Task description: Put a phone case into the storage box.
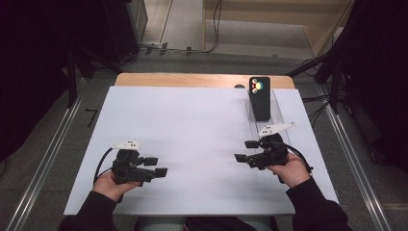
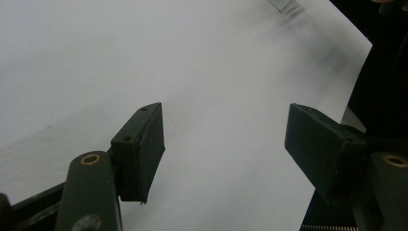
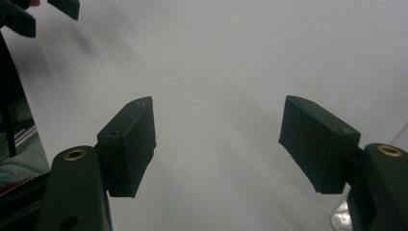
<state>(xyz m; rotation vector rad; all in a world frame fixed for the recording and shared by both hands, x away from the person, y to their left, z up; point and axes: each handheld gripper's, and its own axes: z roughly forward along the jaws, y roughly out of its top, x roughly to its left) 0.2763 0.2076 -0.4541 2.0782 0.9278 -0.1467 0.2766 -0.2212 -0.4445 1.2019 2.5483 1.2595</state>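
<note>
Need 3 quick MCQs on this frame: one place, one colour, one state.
1. Where is the black phone?
A. near left corner
B. far right of the white sheet
C. between the two claws

2. What colour is the sheet on the table?
A. white
B. green
C. red

3. How is the right claw?
A. shut on the phone
B. shut on a cable
C. jaws apart, nothing between them

Key: 1 B, the high view shows the phone beyond the right claw at the far right. 2 A, the sheet is white in every view. 3 C, the right gripper view shows bare sheet between the jaws.
</note>
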